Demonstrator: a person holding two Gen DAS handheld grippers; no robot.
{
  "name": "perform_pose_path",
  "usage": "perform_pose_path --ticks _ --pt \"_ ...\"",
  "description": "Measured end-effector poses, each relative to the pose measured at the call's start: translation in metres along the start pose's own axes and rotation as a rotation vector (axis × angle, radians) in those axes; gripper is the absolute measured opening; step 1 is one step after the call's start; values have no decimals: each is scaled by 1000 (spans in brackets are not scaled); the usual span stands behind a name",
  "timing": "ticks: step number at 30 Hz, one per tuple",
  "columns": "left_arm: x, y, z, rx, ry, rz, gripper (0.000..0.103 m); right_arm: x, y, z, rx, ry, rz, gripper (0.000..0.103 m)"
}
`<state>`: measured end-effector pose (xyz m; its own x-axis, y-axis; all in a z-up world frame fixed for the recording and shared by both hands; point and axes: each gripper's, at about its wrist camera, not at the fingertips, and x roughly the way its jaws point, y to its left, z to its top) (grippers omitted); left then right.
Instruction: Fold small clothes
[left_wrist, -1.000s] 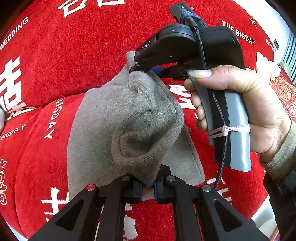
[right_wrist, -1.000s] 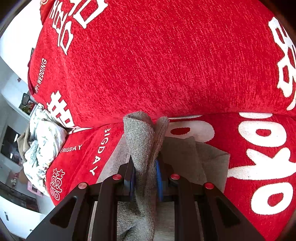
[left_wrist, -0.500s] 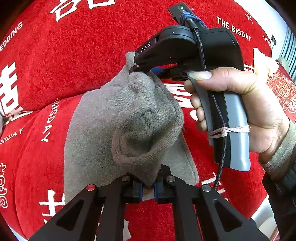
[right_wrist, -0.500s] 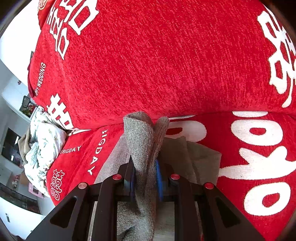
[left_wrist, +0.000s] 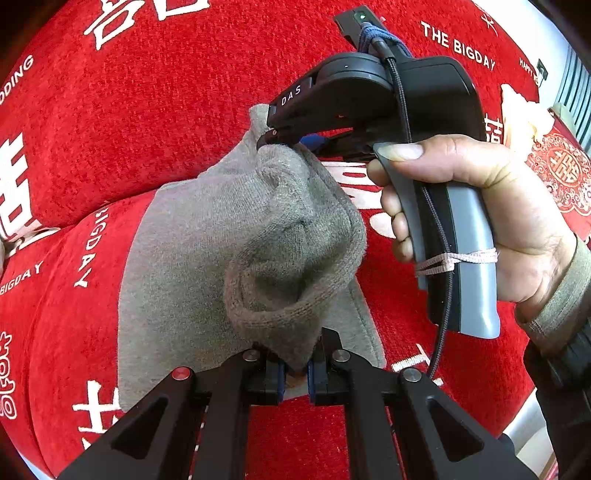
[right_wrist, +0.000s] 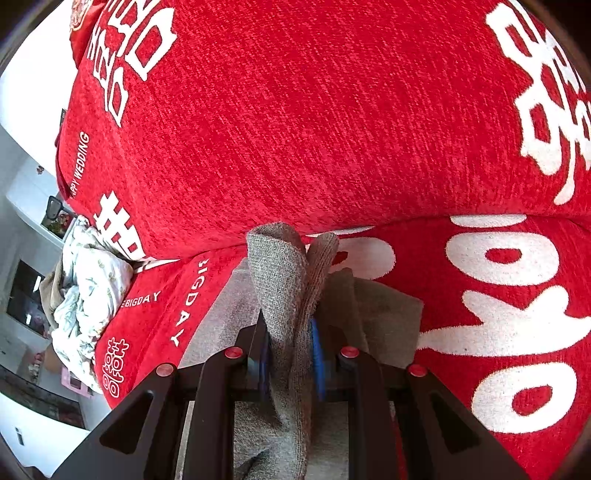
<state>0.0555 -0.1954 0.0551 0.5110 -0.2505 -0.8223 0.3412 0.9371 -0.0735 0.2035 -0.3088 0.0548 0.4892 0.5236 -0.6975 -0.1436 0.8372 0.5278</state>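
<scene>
A small grey knit garment (left_wrist: 207, 236) lies on a red sofa seat (left_wrist: 62, 325), its upper layer lifted and bunched between both grippers. My left gripper (left_wrist: 294, 369) is shut on the near ribbed edge of the garment. My right gripper (left_wrist: 280, 142), held in a hand, is shut on the far edge near the backrest. In the right wrist view the right gripper (right_wrist: 290, 347) pinches a folded strip of the grey garment (right_wrist: 284, 280) that stands up between its blue pads; more grey cloth lies flat beneath.
The red backrest cushion (right_wrist: 314, 122) with white lettering rises just behind the garment. A crumpled white patterned cloth (right_wrist: 85, 295) lies at the sofa's left end. A white cloth and a red patterned cushion (left_wrist: 565, 173) sit at the right.
Both grippers keep their hold on the garment. The views have shifted slightly, with the held cloth carried a little over the lower layer.
</scene>
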Motion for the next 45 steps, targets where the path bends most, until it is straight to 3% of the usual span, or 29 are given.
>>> perform_pose_path --ticks 26,45 --pt "25 -18 -4 43 31 22 9 -3 -35 -9 50 -12 24 20" --pt "41 -14 -9 35 69 58 9 21 -40 -19 97 -2 74 20"
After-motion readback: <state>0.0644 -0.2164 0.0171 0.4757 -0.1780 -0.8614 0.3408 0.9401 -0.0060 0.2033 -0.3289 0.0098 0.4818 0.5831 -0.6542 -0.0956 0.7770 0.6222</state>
